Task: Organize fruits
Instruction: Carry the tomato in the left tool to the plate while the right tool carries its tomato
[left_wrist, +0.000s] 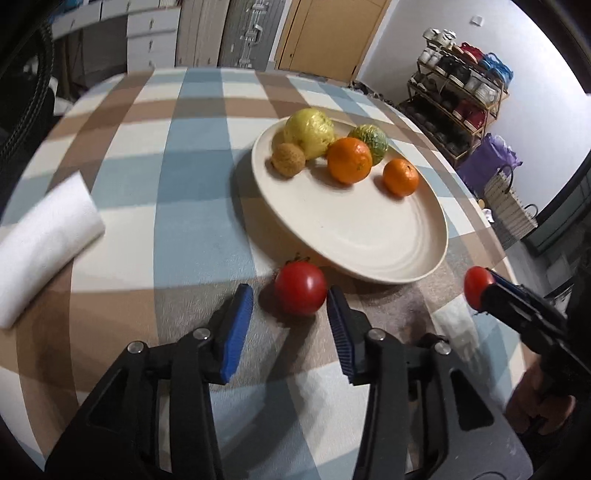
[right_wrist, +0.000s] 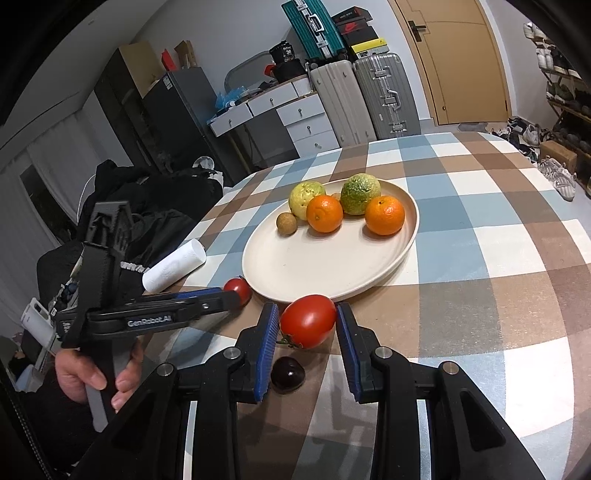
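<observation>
Checked blue, brown and white cloth covers the desk (left_wrist: 155, 192). Right gripper (right_wrist: 306, 325) fingers clamp a red oval tomato (right_wrist: 308, 320). Left gripper (left_wrist: 290, 302) fingers stand open around a round red tomato (left_wrist: 300, 288) at the near rim of the cream round plate (left_wrist: 354, 236). Judged next: close, lift, place on plate.

Both wrist cameras look steeply down, close, sharing the plate (left_wrist: 424, 258) from opposite sides.

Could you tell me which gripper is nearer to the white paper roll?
Left. The left gripper is the one on the paper roll's side, with bare tablecloth between them; the right gripper is farther off, beyond the left one, closed on a tomato.
</observation>
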